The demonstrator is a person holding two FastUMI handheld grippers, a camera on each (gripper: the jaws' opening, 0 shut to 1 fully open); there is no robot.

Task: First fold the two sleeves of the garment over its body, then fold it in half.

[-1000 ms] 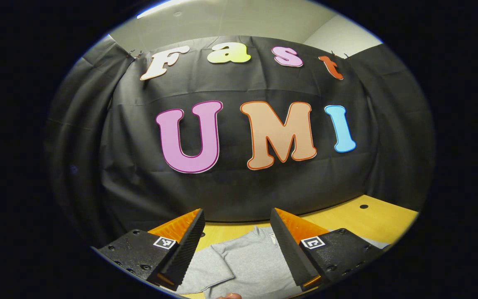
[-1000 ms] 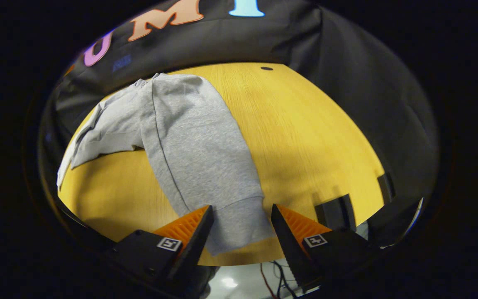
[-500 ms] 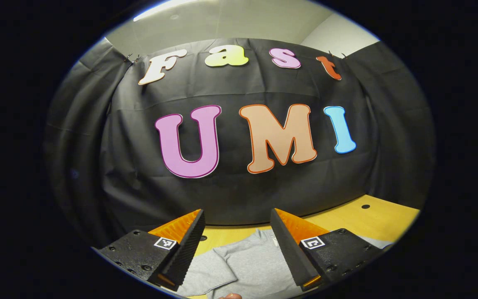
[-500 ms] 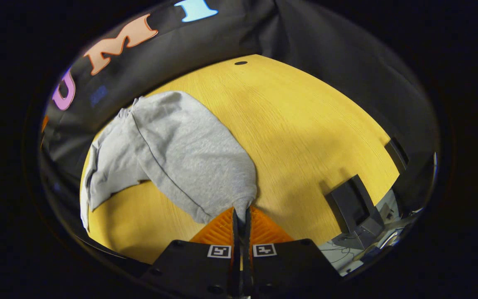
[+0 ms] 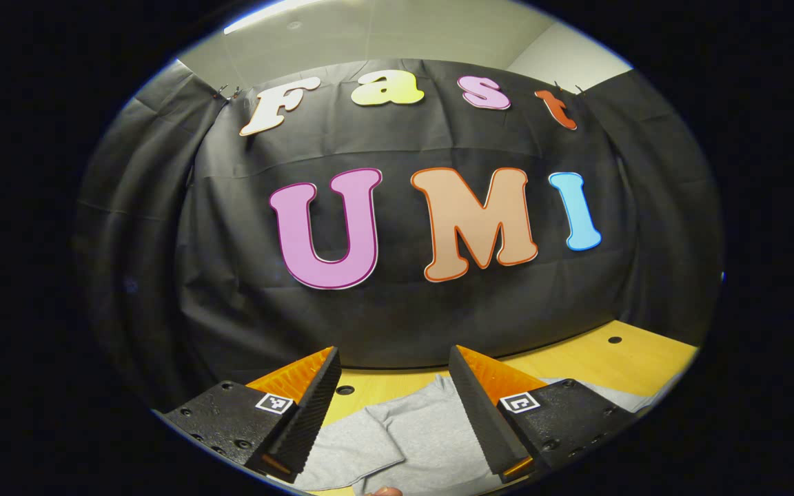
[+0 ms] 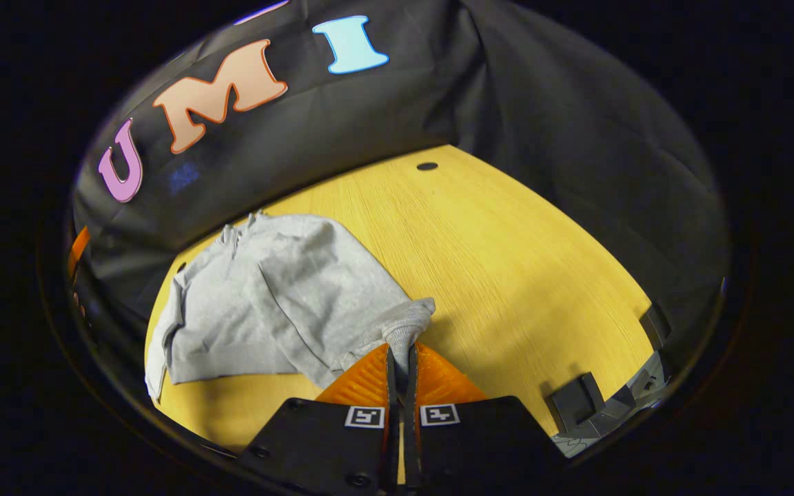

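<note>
Yellow wooden table (image 6: 507, 262), one round hole (image 6: 427, 166) near its far edge; black cloth wall (image 6: 542, 103) behind. Grey sweatshirt (image 6: 280, 303) lies on the table's left part. Right gripper (image 6: 400, 355) clamped on its sleeve cuff (image 6: 407, 324). Left gripper (image 5: 393, 393) spread open above the sweatshirt.

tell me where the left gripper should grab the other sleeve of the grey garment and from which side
Judging from the left gripper view, grip the sleeve at its cuff end, the free edge lying flat on the table just ahead of the open left gripper. Come down from above, so that one finger can slide under the thin cloth. The right gripper is shut on the right sleeve cuff.
</note>
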